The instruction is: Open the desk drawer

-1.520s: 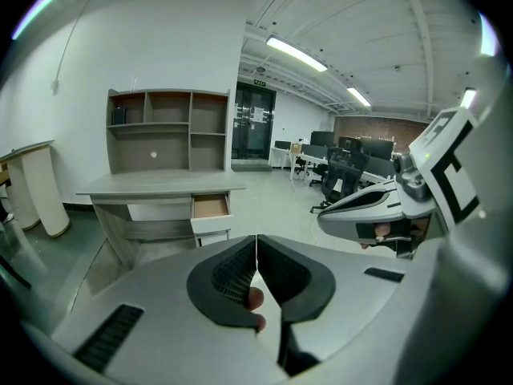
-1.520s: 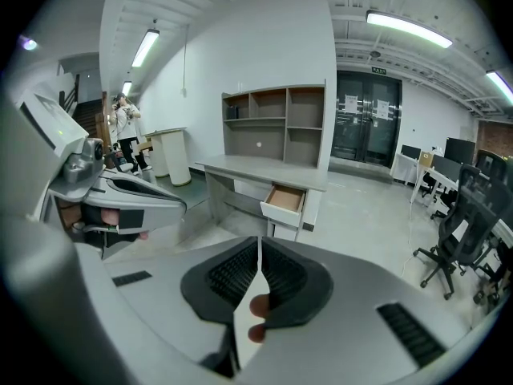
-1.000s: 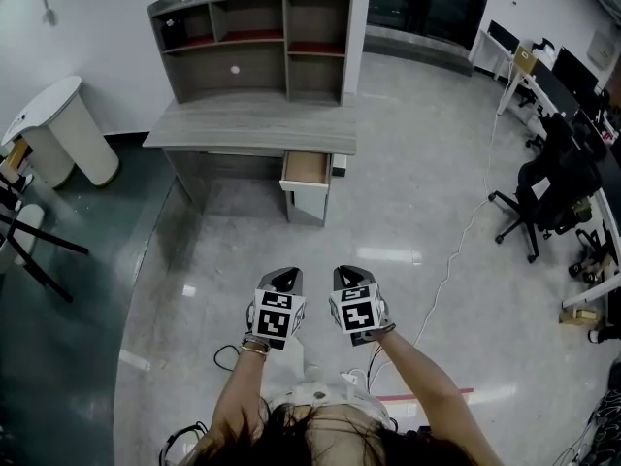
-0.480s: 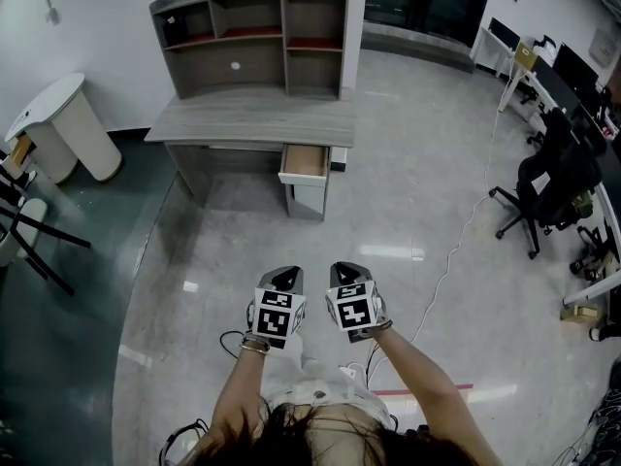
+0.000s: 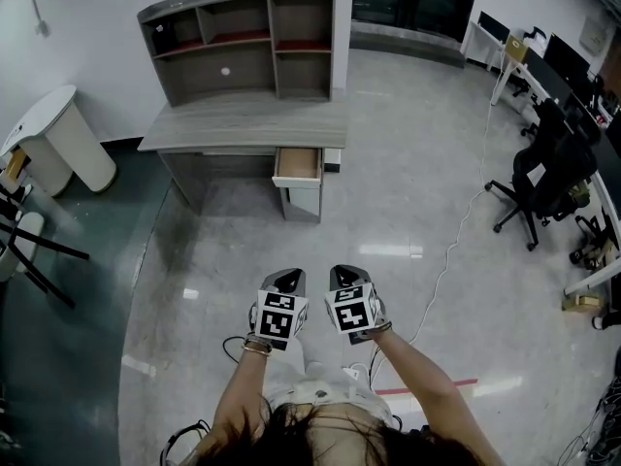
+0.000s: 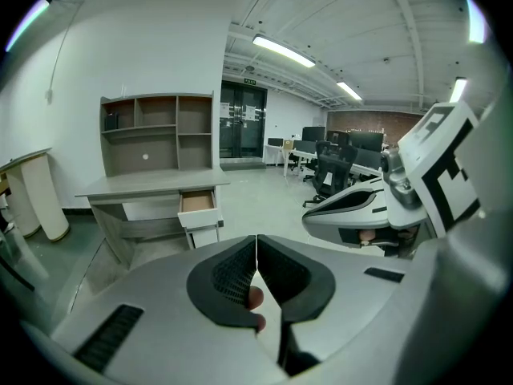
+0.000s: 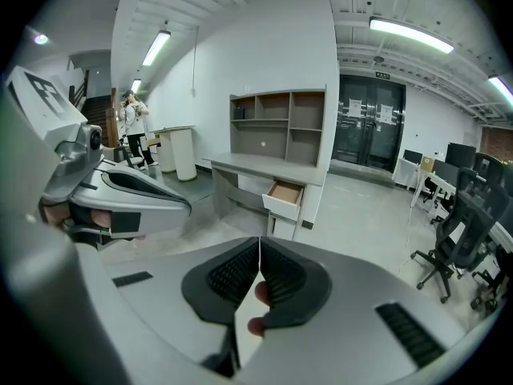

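A grey desk with a shelf hutch stands against the far wall, well ahead of me. Its drawer is pulled out, showing a brown wooden inside; the same drawer shows in the left gripper view and the drawer in the right gripper view. My left gripper and right gripper are held side by side in front of my body, far from the desk. Both have their jaws shut with nothing between them, as the left gripper and right gripper show in their own views.
A white rounded stand is at the left wall. Black office chairs and desks stand at the right. A cable runs across the glossy floor, with a red tape mark near my feet.
The desk has slid slightly left and up in the head view as my head shifted. The grippers keep their places, both still shut.
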`<state>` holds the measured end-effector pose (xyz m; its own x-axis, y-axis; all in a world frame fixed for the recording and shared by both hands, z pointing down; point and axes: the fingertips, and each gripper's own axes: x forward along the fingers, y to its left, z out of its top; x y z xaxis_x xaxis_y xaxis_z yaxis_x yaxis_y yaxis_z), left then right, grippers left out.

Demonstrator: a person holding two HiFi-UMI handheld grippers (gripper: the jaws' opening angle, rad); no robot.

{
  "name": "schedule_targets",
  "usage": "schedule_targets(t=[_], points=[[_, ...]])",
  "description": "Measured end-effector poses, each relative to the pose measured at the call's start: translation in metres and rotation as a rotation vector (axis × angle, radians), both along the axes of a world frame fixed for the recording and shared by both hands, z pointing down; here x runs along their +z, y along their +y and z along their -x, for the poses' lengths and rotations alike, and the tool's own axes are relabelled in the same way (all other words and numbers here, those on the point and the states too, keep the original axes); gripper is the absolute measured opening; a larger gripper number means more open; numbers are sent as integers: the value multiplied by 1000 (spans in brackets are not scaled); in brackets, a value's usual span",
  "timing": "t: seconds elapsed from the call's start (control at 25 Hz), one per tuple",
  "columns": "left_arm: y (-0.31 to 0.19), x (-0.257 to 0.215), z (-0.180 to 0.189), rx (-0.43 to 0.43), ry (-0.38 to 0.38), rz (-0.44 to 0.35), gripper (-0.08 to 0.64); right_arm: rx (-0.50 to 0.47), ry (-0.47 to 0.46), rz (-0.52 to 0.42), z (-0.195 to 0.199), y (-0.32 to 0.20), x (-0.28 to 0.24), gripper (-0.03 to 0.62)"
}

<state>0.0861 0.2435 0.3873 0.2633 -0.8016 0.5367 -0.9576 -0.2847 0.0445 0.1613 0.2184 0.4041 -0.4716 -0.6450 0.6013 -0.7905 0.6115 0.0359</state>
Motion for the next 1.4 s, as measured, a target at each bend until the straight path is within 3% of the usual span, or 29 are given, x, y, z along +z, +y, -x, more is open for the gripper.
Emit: schedule_targets(t=[1.4], points=[[-70,6,73,110,22,8,14,90,35,1,65,-64,5,21]])
